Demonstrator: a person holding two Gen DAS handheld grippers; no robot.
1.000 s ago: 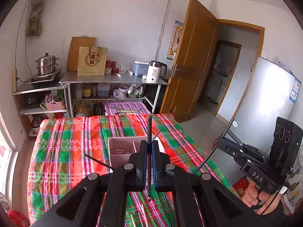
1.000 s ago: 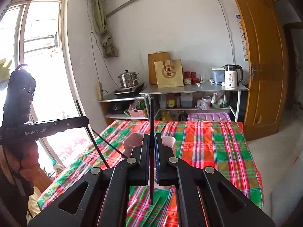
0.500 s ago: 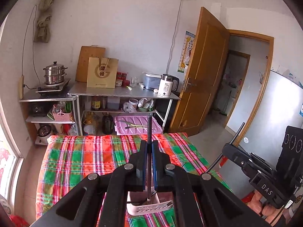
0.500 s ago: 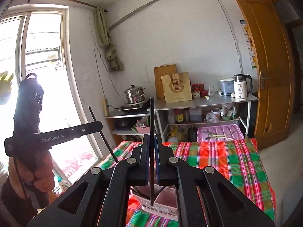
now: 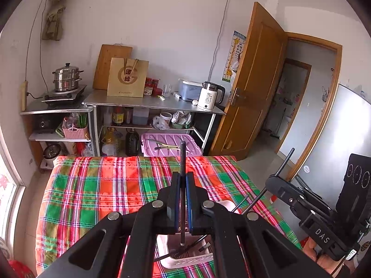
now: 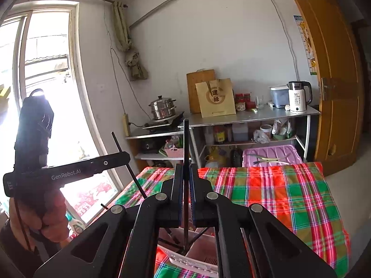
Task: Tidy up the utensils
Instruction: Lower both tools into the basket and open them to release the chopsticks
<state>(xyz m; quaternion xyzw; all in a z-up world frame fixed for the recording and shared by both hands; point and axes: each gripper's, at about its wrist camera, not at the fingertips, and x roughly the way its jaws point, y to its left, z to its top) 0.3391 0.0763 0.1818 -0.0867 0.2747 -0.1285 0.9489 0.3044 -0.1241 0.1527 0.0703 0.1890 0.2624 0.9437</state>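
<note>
My left gripper [image 5: 183, 178] is shut on a black chopstick [image 5: 183, 159] held upright, its lower tip over a pink and white utensil holder [image 5: 185, 257] on the plaid tablecloth [image 5: 97, 192]. My right gripper [image 6: 184, 171] is shut on another black chopstick [image 6: 186, 139], upright, its lower tip over the same holder [image 6: 197, 257]. Other black chopsticks lean inside the holder. The right gripper also shows at the right of the left wrist view [image 5: 276, 180], the left gripper at the left of the right wrist view [image 6: 125, 156].
Beyond the table's far edge stand a purple bin [image 5: 169, 144], a steel shelf with a kettle [image 5: 209, 96], a paper bag [image 5: 127, 77] and a steamer pot [image 5: 67, 77]. A window [image 6: 46, 92] is at the left, a wooden door [image 5: 252, 81] at the right.
Both grippers have come nearer the holder and tilted up. The holder has slid from mid-view to under the fingers, and the chopstick tips now hang over it.
</note>
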